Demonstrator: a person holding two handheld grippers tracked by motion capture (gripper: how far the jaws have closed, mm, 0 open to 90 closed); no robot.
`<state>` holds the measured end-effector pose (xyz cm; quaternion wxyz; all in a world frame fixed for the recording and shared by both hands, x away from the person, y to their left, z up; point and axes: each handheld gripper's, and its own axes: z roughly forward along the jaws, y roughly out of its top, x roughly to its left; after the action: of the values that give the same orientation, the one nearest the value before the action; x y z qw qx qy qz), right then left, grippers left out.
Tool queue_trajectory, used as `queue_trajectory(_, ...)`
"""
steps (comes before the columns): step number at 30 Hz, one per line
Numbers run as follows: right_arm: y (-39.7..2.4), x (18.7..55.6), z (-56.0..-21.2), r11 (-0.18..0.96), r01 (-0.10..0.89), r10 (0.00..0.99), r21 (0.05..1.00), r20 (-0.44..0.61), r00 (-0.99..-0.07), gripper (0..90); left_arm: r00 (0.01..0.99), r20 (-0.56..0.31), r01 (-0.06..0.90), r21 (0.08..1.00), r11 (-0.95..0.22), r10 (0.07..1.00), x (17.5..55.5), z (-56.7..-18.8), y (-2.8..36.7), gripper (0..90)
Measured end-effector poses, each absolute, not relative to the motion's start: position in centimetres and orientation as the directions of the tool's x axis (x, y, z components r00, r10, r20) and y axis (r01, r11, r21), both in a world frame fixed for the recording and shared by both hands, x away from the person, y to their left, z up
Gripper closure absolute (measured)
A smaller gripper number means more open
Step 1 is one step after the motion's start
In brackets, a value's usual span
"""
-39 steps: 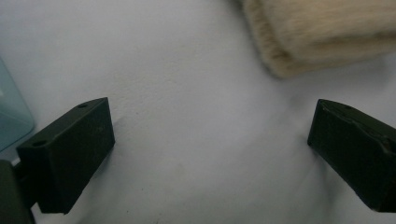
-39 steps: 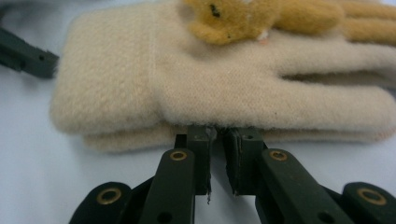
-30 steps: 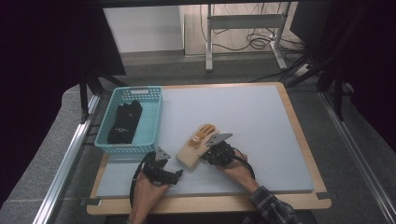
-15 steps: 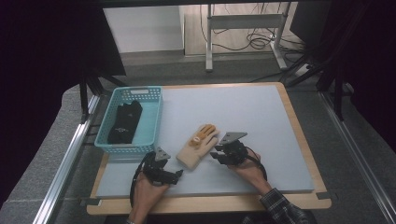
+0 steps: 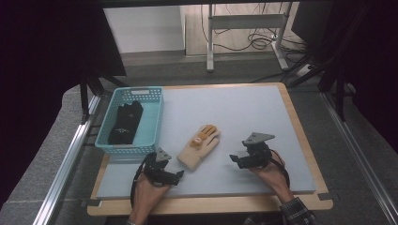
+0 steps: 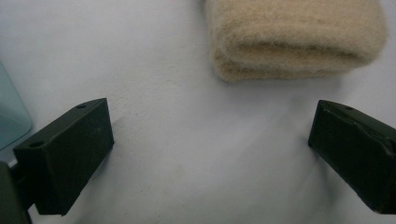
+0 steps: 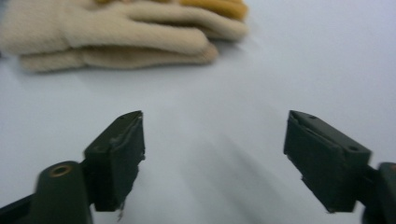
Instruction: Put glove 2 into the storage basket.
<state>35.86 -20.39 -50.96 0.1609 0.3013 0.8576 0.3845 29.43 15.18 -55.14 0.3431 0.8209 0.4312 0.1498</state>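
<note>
The cream glove [image 5: 199,146] lies flat on the pale counter [image 5: 244,112], between the two grippers and a little beyond their fingers. The left gripper [image 5: 177,174] rests low on the counter with its fingers [image 6: 65,154] spread wide and nothing between them; the glove's folded cuff [image 6: 294,39] sits just ahead of them, toward the right-hand finger, apart from both. The right gripper [image 5: 234,159] stands off to the glove's other side, its fingers [image 7: 116,154] having just been opening and now wide apart over bare counter, with nothing between them; the glove lies ahead and to their left, near but not touching. Beyond the left gripper's fingers sits a turquoise basket [image 5: 152,123] with a dark glove [image 5: 124,123] inside
</note>
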Motion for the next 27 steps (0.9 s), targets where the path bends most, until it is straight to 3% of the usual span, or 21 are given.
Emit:
queue_trajectory(12, -25.0, 35.7, -52.8, 0.495, 0.482, 0.724, 0.723, -0.036, -0.689, 2.1, 0.581, -0.056, 0.610, 0.691, -0.388, 0.812, 29.5, -55.2, 15.2, 0.2)
queue_trajectory(27, -25.3, 35.8, -53.3, 0.505, 0.504, 0.740, 0.701, -0.051, -0.671, 0.7, 0.582, -0.054, 0.609, 0.690, -0.390, 0.812, 29.4, -55.1, 15.2, 0.3)
